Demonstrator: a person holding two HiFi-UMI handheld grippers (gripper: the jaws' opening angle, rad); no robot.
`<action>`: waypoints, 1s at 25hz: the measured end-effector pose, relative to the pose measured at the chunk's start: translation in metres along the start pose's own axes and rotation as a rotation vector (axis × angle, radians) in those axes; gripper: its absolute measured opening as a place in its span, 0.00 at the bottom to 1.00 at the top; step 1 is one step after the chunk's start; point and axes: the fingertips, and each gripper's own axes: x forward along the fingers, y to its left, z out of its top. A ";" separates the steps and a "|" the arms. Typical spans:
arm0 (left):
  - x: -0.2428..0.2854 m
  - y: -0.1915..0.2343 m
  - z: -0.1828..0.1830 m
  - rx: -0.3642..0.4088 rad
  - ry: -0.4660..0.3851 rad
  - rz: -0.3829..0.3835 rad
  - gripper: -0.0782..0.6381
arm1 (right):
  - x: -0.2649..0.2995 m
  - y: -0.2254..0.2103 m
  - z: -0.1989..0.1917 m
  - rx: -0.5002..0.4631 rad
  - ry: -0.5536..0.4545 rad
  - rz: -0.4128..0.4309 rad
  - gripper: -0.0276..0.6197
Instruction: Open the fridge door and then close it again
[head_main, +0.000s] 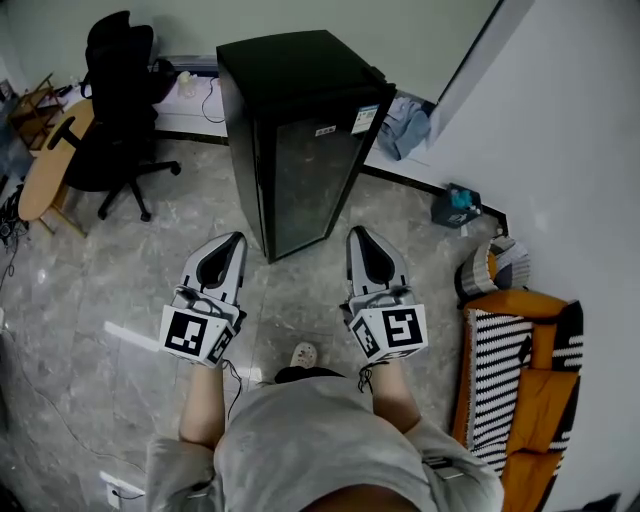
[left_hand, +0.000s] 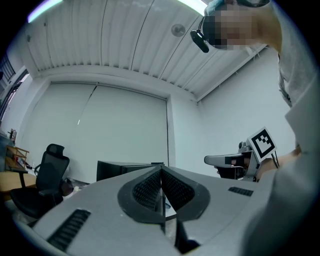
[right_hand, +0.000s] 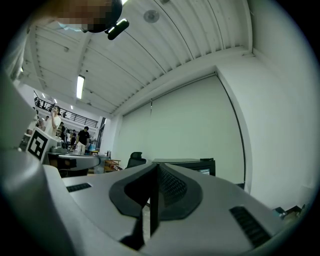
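1. Nearest the head camera, a person's grey shirt (head_main: 320, 440) fills the bottom edge, with both forearms reaching forward. An orange sofa (head_main: 535, 390) lies at the right.
2. Just ahead, the left gripper (head_main: 238, 238) and the right gripper (head_main: 356, 232) point side by side toward the fridge. Each has its jaws pressed together with nothing between them.
3. Beyond their tips, apart from both, the fridge (head_main: 290, 120) stands on the grey stone floor (head_main: 150, 260) near the back wall. It is a small black upright cabinet. Its dark, glossy front door sits shut and bears a white label (head_main: 364, 118) at the top corner.
4. Left of it sits a black office chair (head_main: 118, 100).
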 end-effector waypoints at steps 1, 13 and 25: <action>0.006 0.001 -0.001 0.001 0.001 0.008 0.13 | 0.005 -0.006 -0.001 0.003 0.002 0.007 0.08; 0.050 0.007 -0.021 0.008 0.035 0.103 0.13 | 0.053 -0.043 -0.021 0.023 0.023 0.114 0.08; 0.077 0.044 -0.043 -0.006 0.115 0.112 0.13 | 0.107 -0.042 -0.043 0.039 0.087 0.134 0.08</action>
